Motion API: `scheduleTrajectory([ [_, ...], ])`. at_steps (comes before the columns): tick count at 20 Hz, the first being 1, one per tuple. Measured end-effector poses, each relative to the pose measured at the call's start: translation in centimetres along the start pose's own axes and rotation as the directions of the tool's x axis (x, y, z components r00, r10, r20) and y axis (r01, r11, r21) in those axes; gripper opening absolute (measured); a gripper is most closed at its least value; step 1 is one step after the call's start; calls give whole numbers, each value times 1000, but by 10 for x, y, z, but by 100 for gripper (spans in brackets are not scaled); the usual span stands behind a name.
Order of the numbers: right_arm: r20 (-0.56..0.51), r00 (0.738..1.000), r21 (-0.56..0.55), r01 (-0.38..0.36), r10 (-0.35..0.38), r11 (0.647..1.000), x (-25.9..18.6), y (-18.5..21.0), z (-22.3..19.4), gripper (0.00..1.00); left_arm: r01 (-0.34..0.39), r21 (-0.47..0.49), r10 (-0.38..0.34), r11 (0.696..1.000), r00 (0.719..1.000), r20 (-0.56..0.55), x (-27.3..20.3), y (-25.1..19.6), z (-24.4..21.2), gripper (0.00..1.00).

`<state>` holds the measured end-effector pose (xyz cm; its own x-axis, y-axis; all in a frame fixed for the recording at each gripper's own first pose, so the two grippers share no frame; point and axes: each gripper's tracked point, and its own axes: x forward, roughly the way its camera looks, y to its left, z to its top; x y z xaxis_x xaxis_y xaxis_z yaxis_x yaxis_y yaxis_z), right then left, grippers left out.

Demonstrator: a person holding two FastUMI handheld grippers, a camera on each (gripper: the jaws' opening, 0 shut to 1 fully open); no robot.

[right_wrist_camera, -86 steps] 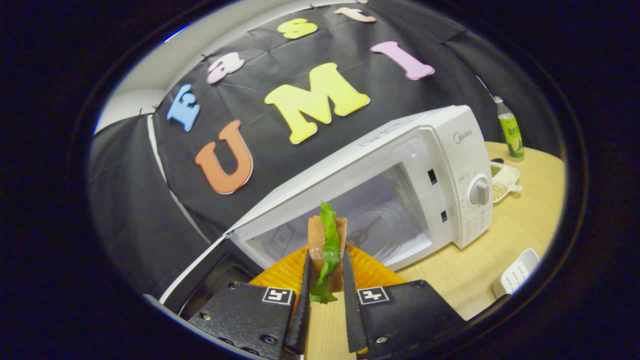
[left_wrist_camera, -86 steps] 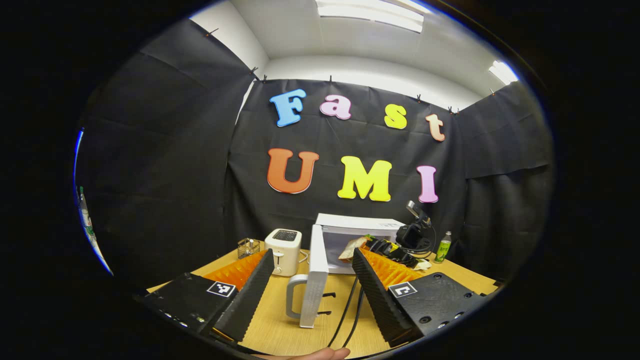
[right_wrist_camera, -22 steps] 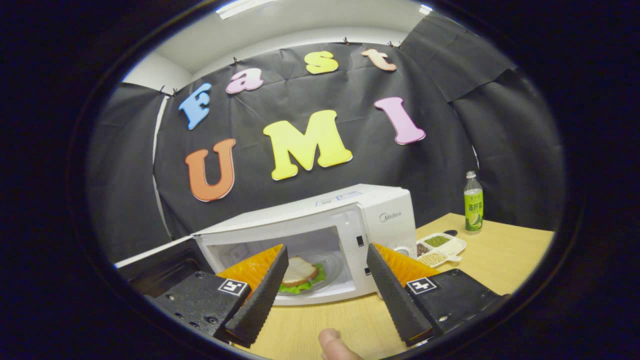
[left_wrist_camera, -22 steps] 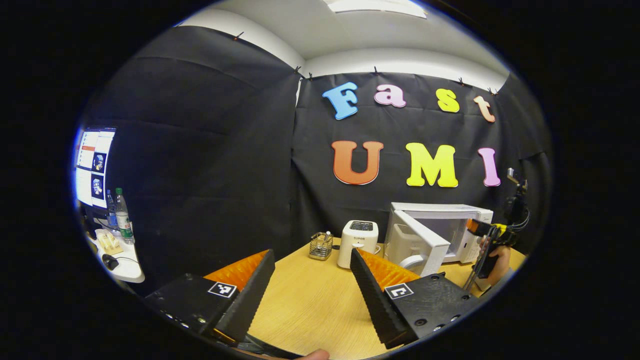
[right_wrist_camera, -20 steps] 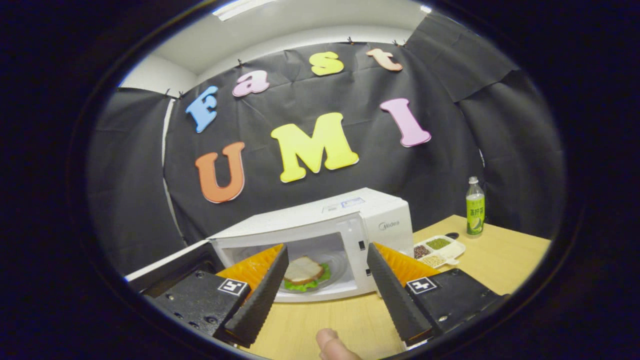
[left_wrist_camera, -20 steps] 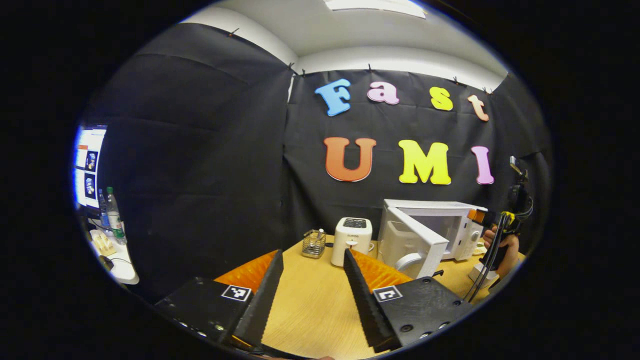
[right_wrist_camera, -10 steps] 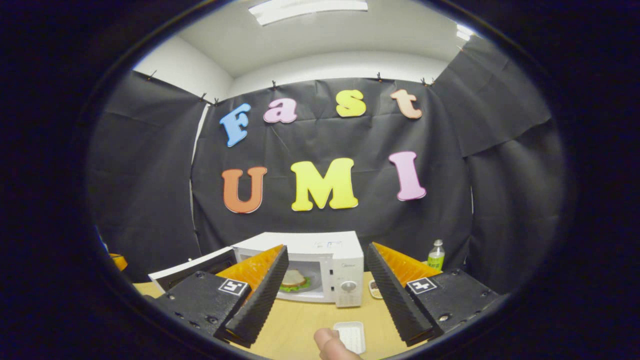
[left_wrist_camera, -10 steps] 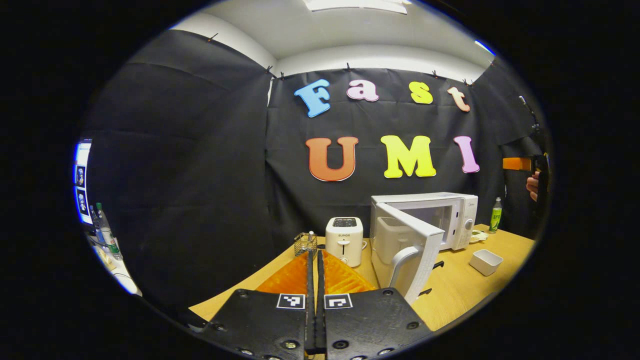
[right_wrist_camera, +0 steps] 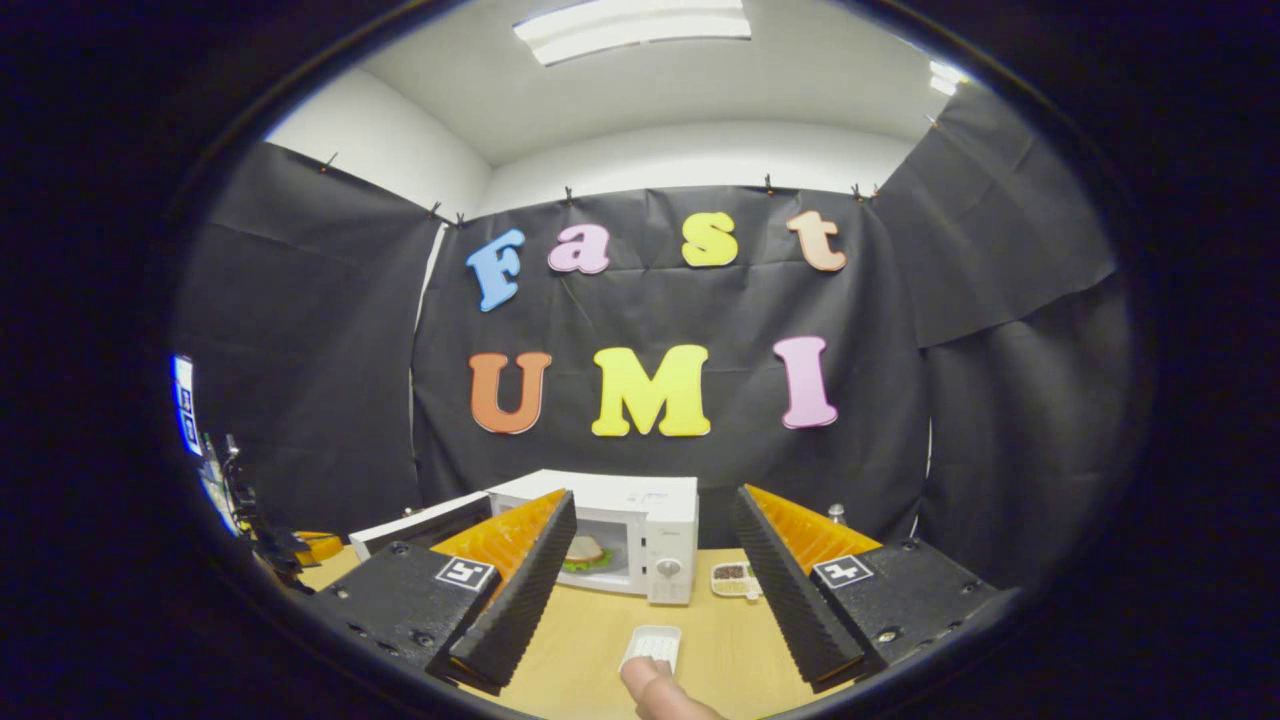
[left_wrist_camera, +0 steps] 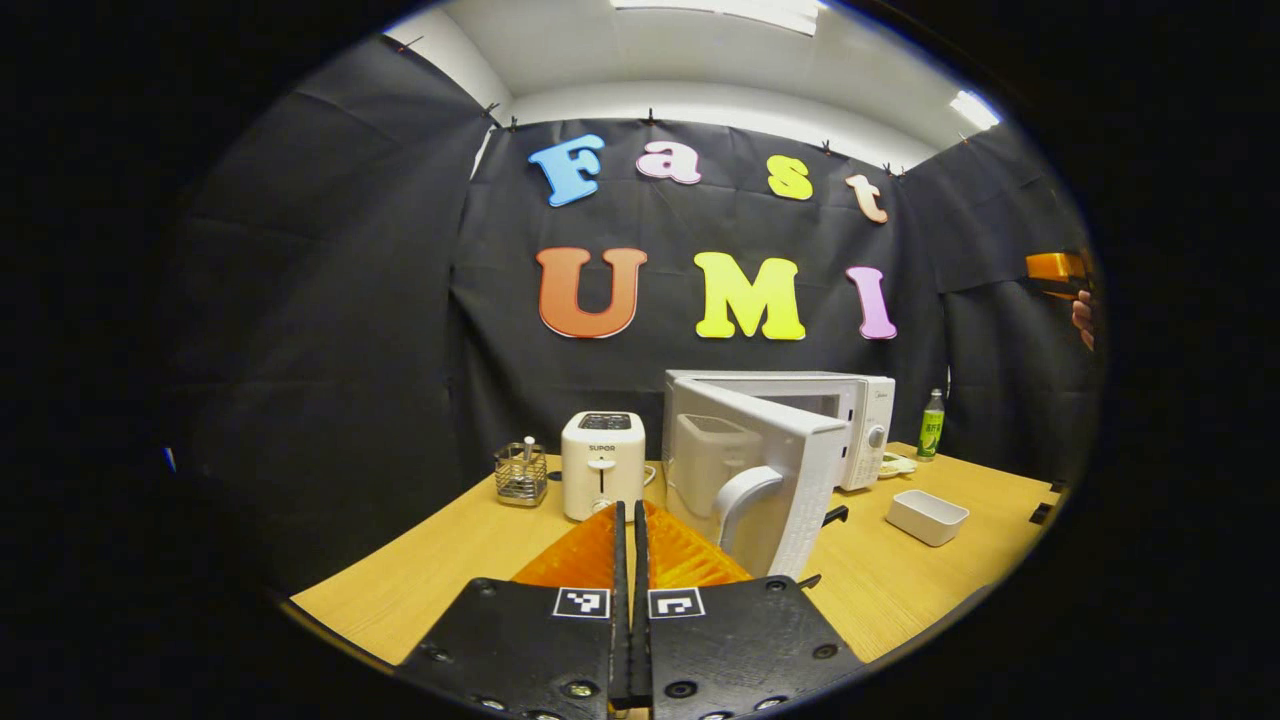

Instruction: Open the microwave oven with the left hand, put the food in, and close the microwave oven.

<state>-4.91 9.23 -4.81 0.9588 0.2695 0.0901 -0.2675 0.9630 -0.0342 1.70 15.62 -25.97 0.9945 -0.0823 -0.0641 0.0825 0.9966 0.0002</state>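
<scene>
Microwave oven [left_wrist_camera: 800,425] stands with its door [left_wrist_camera: 765,480] swung open and the food [right_wrist_camera: 585,552] inside, both grippers held back from it.

In the left gripper view the left gripper [left_wrist_camera: 630,545] is closed with its fingers pressed together on nothing, above the wooden surface [left_wrist_camera: 450,560]. The door juts toward the camera, its curved handle [left_wrist_camera: 735,495] facing out; the oven's long axis runs along the back wall, its dial panel at the right end. A toaster [left_wrist_camera: 602,478] stands just left of the door, a wire basket [left_wrist_camera: 520,472] beyond it. A white tray [left_wrist_camera: 927,516] and a green bottle [left_wrist_camera: 931,424] are to the oven's right. In the right gripper view the right gripper [right_wrist_camera: 650,545] is spread wide and empty; the sandwich lies flat in the cavity, and a thumb [right_wrist_camera: 655,690] shows at the bottom.
</scene>
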Motion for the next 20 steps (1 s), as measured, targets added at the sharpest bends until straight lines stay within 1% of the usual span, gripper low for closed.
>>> scheduleTrajectory([
  [2,36,999,-13,-1,2,1000,-9,-4,9,100,26,-1,-26,1000,999,-42,17,-10,-18,0],
  [3,41,999,-12,-15,15,1000,-14,-2,10,91,45,-13,-45,999,998,-49,21,-20,-22,0],
  [4,44,998,-6,-33,33,999,-17,1,9,92,43,-18,-44,999,998,-42,28,-23,-24,0],
  [5,47,997,0,-53,53,999,-19,4,9,92,70,-40,-72,997,997,-40,25,-30,-22,0],
  [6,49,997,1,-66,66,998,-20,5,10,100,91,-61,-94,994,995,-40,27,-38,-23,0],
  [8,53,996,-11,-71,72,997,-21,1,10,100,112,-77,-115,991,993,-34,36,-50,-21,0],
  [9,56,996,-14,-65,66,998,-20,-3,9,91,127,-80,-131,989,991,-38,40,-57,-22,0],
  [10,61,996,-15,-57,58,998,-20,-6,8,100,146,-79,-150,986,988,-37,43,-66,-21,0],
  [12,58,997,-15,-53,53,998,-17,-9,5,100,193,-72,-196,979,980,-33,49,-87,-17,0],
  [14,44,997,-5,-65,65,998,-17,-8,-2,100,217,-62,-220,974,974,-49,59,-103,-20,0],
  [15,36,997,4,-71,71,997,-15,-7,-5,92,220,-59,-223,974,973,-53,66,-110,-21,0],
  [16,28,997,14,-75,74,997,-14,-8,-7,100,228,-61,-231,972,971,-54,71,-119,-20,0],
  [18,18,998,28,-62,62,998,-12,-16,-12,100,265,-80,-269,961,961,-56,82,-142,-22,0],
  [20,8,999,40,-34,34,999,-9,-26,-19,100,294,-83,-300,952,952,-59,94,-162,-22,0],
])
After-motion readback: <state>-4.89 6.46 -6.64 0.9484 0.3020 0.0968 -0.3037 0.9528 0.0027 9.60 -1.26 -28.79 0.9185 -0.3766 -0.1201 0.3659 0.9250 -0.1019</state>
